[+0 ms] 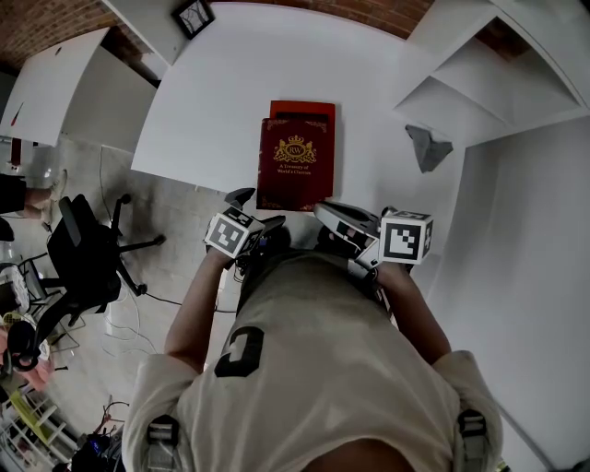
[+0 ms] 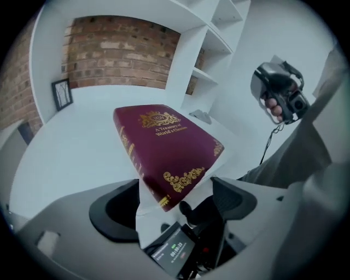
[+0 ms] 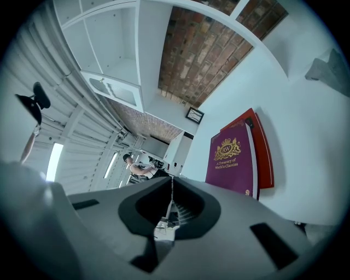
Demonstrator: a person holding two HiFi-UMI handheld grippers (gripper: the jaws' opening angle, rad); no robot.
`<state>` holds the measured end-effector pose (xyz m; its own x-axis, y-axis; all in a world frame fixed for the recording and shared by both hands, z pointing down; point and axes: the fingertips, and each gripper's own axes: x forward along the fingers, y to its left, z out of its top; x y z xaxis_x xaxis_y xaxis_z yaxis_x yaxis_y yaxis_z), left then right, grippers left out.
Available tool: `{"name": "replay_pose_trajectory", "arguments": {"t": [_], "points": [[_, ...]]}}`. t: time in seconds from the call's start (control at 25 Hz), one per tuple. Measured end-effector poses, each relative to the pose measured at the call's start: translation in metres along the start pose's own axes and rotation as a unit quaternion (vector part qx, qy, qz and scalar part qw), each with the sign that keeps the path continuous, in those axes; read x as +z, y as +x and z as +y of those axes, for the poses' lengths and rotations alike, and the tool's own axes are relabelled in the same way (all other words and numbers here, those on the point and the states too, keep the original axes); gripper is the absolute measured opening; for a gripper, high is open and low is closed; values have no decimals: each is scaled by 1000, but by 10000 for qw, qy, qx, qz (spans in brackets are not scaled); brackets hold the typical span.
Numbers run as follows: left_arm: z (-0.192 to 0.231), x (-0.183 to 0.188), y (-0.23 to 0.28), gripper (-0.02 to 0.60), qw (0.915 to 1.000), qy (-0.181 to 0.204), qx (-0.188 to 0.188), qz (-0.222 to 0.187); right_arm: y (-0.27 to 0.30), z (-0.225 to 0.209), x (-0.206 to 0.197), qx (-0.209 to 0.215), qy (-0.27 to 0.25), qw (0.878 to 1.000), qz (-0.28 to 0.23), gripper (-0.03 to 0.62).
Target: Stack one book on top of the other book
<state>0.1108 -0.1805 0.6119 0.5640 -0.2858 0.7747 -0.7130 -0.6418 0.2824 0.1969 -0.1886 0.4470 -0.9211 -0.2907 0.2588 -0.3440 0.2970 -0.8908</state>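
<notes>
A maroon book (image 1: 295,161) with gold print lies flat on a red book (image 1: 302,108) on the white table (image 1: 221,101); only the red book's far edge shows. In the left gripper view the maroon book (image 2: 164,142) has its near corner just ahead of my left gripper (image 2: 175,202), whose jaws stand wide apart and clear of it. My left gripper (image 1: 253,210) sits at the book's near left corner. My right gripper (image 1: 334,214) is at the near right corner. Its jaws (image 3: 171,191) meet with nothing held, left of both books (image 3: 232,158).
A crumpled grey object (image 1: 429,146) lies on the table to the right of the books. White shelving (image 1: 498,64) rises at the right. A small framed picture (image 1: 194,16) stands at the back. An office chair (image 1: 83,249) is on the floor to the left.
</notes>
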Motion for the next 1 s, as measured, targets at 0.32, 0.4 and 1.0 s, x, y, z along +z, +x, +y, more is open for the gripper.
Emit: {"name": "replay_pose_trajectory", "arguments": {"t": [0.32, 0.4, 1.0], "points": [[8, 18, 2, 403, 9972, 514, 482, -261, -4, -1, -2, -59, 12, 9999, -110, 6], [8, 21, 3, 403, 9966, 585, 513, -280, -6, 1, -1, -50, 43, 9999, -145, 6], [22, 44, 12, 402, 9941, 987, 420, -178, -9, -4, 6, -104, 62, 9997, -227, 6]]}}
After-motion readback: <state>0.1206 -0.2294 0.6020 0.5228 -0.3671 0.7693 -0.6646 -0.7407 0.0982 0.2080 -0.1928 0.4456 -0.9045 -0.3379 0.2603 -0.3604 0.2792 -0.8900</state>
